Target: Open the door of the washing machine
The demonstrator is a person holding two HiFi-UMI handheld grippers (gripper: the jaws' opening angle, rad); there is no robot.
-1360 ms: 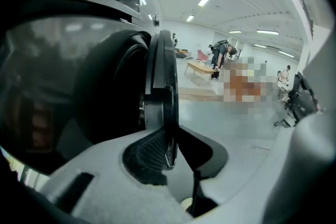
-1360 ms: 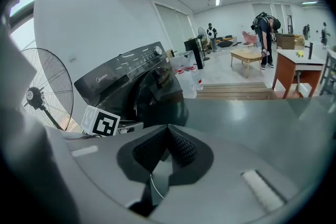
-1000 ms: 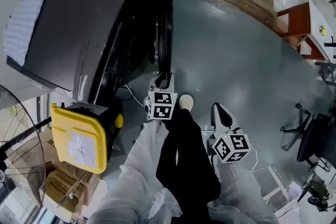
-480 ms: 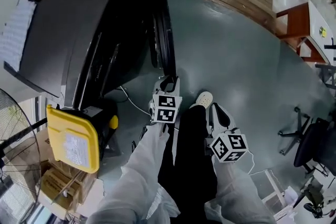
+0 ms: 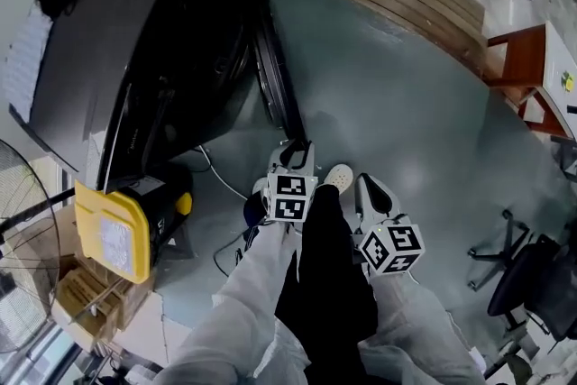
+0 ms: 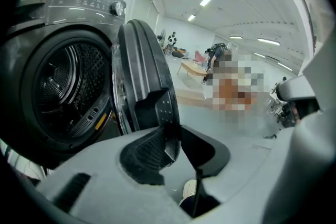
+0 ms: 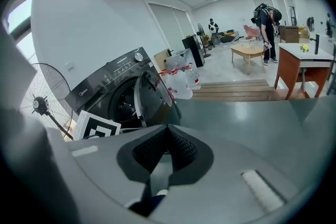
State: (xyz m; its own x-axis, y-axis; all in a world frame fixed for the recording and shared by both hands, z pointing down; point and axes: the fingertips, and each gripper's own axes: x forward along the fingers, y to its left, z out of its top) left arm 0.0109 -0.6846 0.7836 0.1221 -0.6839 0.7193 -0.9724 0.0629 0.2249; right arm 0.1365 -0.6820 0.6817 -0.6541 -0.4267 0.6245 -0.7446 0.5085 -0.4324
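Left gripper (image 6: 173, 139), jaws just easing apart, straddles the door (image 6: 139, 76) rim, seemingly pinching it to swing it wide; right gripper (image 7: 167, 132), closed and empty, hangs spare

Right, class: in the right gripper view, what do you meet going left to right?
Black standing fan, dark grey washing machine, clear plastic water bottles, pale wooden low table, red-brown desk.
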